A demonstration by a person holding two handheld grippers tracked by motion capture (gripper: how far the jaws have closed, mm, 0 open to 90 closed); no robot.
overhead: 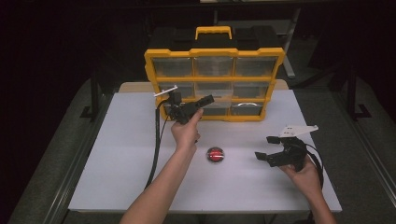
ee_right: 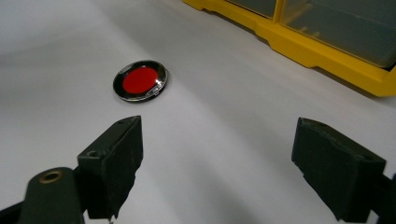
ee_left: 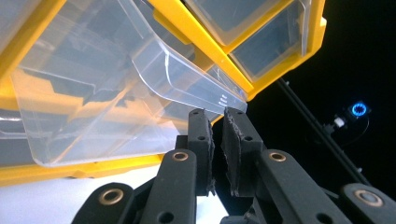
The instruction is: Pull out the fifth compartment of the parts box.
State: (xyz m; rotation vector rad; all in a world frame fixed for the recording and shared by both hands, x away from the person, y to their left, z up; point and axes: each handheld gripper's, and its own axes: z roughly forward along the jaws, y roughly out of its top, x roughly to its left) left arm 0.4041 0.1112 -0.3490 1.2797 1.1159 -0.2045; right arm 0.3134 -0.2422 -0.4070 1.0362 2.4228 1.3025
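Observation:
A yellow organizer (overhead: 215,52) with clear drawers stands upright at the back of the white table (overhead: 126,158). My left gripper (overhead: 208,99) reaches to a bottom-row clear drawer (overhead: 217,111). In the left gripper view that drawer (ee_left: 116,93) hangs pulled out and tilted, and the left gripper (ee_left: 218,114) is shut on its front lip. A round red disc with a shiny rim (overhead: 215,155) lies flat in the middle of the table. My right gripper (overhead: 264,147) hovers to its right, open and holding nothing. In the right gripper view the disc (ee_right: 139,80) lies ahead of the right gripper (ee_right: 219,130), left of centre.
The organizer's yellow base (ee_right: 327,56) runs along the far right in the right gripper view. A black cable (overhead: 155,140) trails from the left gripper down the table's left side. Dark floor and metal frame legs surround the table.

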